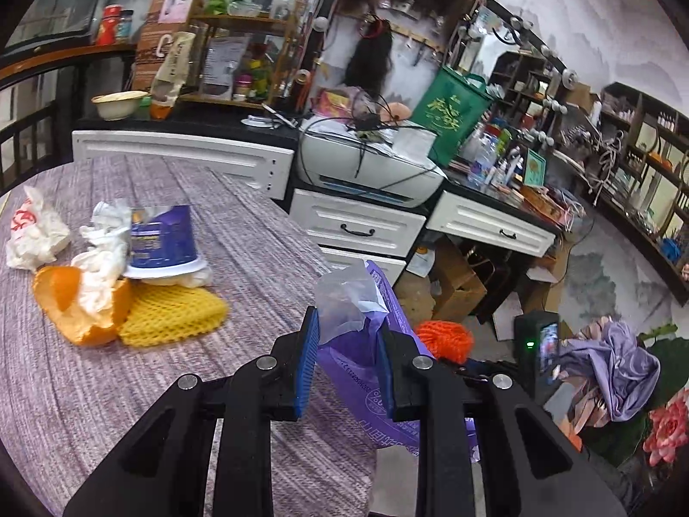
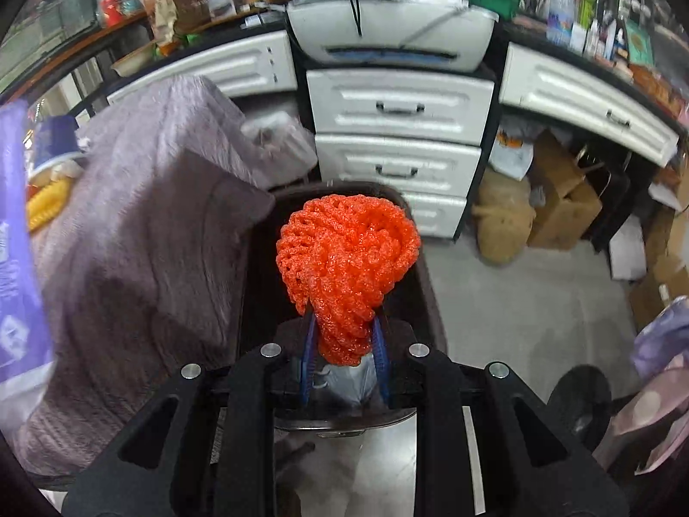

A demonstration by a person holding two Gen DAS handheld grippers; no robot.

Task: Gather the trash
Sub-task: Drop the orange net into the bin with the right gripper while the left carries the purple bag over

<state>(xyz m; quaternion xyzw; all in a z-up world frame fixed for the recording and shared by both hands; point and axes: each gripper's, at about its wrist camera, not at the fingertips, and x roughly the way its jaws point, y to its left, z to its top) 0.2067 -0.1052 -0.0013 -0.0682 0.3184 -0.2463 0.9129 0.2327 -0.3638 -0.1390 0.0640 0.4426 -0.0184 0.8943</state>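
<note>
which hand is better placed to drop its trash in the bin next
Right. Its tongs hold the orange foam net directly over the dark bin beside the table. The left tongs grip a purple wrapper above the table edge.

The right hand-held gripper (image 2: 344,347) pinches an orange foam net (image 2: 346,258) above a dark bin (image 2: 258,267). Left of the bin hangs the grey cloth of the tabletop (image 2: 142,232). White drawers (image 2: 398,129) stand far behind.
</note>
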